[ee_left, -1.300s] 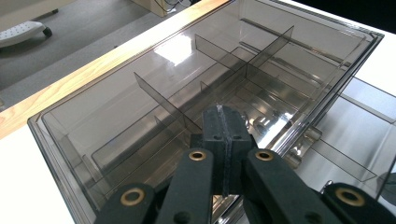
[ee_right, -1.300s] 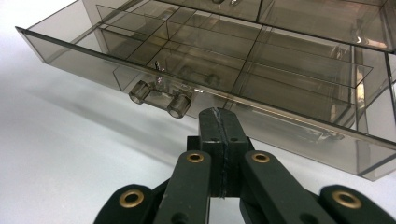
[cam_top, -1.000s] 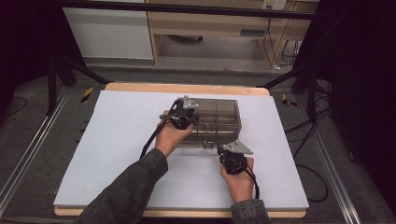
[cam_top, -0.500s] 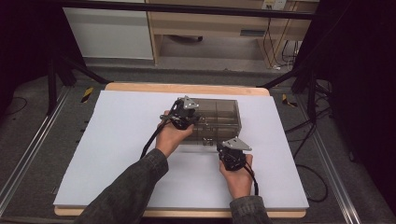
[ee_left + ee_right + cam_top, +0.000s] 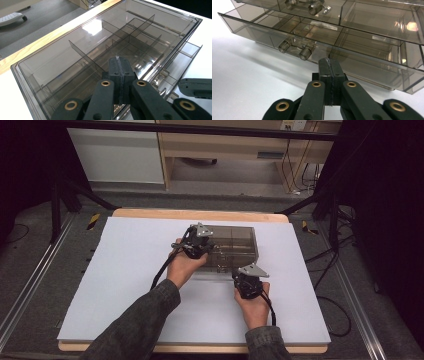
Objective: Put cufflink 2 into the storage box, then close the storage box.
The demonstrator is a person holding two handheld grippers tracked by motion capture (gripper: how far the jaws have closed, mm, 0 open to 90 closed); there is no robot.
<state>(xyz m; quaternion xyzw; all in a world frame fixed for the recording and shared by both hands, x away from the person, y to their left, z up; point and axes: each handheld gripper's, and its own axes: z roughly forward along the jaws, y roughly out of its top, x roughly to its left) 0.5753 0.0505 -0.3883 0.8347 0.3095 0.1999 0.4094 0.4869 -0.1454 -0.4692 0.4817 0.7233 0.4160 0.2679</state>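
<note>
While its jaws are sitting pressed together on nothing, the right gripper point(image 5: 329, 65) is pointing at 12 o'clock toward the pulled-out lower drawer point(image 5: 352, 56), its twin-peg knob point(image 5: 295, 48) lying at 10 o'clock, long axis crosswise. Left gripper point(image 5: 119, 63), likewise closed and empty, is resting over the organizer box point(image 5: 235, 245) top.

A lab or recording room, by the look of it: black stands point(image 5: 60, 195) flank a counter point(image 5: 200, 215) under a white sheet point(image 5: 125, 270), cables point(image 5: 330, 265) trail over grey carpet point(image 5: 30, 265), metal rails point(image 5: 30, 285) run alongside, and plain wooden furniture point(image 5: 225, 145) lines the back wall.
</note>
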